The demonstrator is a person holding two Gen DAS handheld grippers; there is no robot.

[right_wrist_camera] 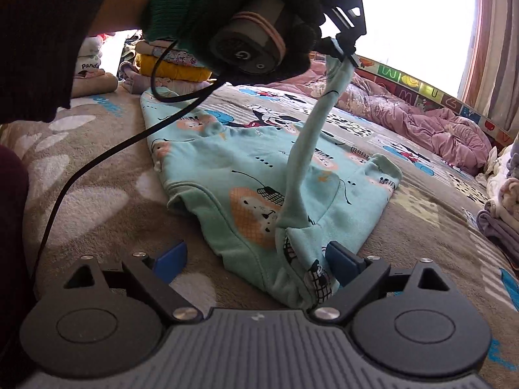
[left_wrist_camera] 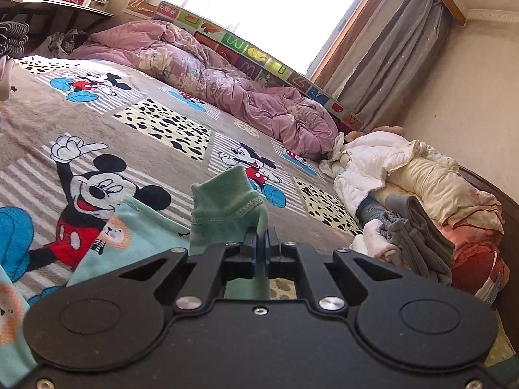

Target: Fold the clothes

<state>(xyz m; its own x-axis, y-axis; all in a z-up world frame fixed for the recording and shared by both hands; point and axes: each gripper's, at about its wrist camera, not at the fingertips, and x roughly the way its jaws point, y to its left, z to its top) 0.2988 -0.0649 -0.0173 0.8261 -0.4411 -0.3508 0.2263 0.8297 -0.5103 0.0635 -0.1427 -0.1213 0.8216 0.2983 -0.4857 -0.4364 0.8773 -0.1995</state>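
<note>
Left gripper clamped tight on the cuff of a mint-green child's top; sleeve lifted off the bed and stretched into a taut strand running up to the gripper, seen from the right wrist view. Rest of the top lies flat on the cartoon-print blanket, partly folded, its near corner bunched between the fingers of the right gripper. That gripper stands wide apart, pinning nothing. Risks from here, as judgement: with no hold-down on the body, a further pull on the sleeve likely drags the whole garment across the fleece and undoes the fold already laid. Grip sits on the cuff edge only, so it may slip out under tension. Dangling black cable from the left hand's tool crosses just above the top and could snag it. Folded stacks behind look well clear.
</note>
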